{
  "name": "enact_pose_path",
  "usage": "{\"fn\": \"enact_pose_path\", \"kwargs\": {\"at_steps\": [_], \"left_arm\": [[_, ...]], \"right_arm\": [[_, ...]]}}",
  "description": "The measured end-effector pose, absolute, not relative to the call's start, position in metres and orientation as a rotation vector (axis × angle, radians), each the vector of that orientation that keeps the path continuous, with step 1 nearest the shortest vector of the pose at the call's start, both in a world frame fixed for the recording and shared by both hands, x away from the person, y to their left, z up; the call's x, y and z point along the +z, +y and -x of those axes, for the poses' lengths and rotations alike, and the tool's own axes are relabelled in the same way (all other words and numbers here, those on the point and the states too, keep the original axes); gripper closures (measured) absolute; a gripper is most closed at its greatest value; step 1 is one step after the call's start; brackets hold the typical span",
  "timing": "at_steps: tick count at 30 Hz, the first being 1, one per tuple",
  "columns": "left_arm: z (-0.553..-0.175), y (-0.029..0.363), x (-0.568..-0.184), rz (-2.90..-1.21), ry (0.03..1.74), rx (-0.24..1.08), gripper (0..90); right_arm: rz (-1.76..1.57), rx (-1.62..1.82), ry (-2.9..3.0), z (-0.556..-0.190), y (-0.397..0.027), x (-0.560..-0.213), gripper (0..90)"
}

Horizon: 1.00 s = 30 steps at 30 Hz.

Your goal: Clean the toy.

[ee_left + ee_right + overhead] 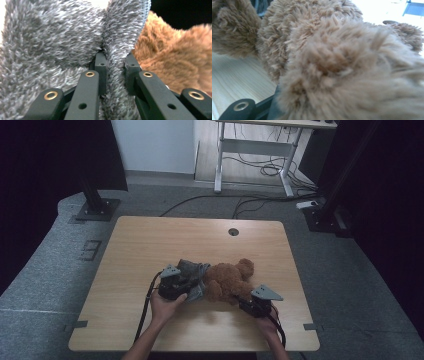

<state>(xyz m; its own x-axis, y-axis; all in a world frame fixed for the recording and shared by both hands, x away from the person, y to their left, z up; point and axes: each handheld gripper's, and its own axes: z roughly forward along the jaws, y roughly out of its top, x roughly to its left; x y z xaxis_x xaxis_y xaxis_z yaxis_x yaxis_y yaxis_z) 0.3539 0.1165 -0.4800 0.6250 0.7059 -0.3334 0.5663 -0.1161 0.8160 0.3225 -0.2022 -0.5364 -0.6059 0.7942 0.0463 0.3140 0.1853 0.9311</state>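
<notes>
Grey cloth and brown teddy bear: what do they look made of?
The grey cloth looks like soft fleece or plush: short, dense, flecked pile and a stitched edge, pinched by the left gripper. The brown teddy bear looks like synthetic plush, with longer, shaggy, matte tufts. The fibre of either cannot be told.

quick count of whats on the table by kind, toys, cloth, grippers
brown teddy bear: 1
grey fluffy cloth: 1
hand-held grippers: 2, the left gripper and the right gripper
total: 4
</notes>
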Motion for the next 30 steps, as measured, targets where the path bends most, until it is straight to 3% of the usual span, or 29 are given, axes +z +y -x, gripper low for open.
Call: {"fn": "enact_pose_path", "kwargs": {"at_steps": [6, 11, 16, 19, 30], "left_arm": [[-0.354, 0.106, -0.442, -1.771, 0.954, 0.198, 76.9], [-0.361, 0.071, -0.418, -1.792, 0.884, 0.173, 76.5], [-0.358, 0.012, -0.434, -1.931, 0.808, 0.101, 76.3], [-0.354, -0.009, -0.456, -2.010, 0.811, 0.128, 76.1], [-0.333, 0.030, -0.474, -1.991, 0.839, 0.225, 77.0]], "right_arm": [[-1.011, 1.427, 2.030, -0.319, -0.206, -0.537, 57.8], [-1.014, 1.422, 2.032, -0.317, -0.207, -0.537, 57.5], [-1.032, 1.416, 2.021, -0.316, -0.205, -0.536, 57.4], [-1.047, 1.413, 2.026, -0.316, -0.205, -0.536, 57.5], [-1.081, 1.403, 2.030, -0.316, -0.211, -0.537, 57.9]]}}
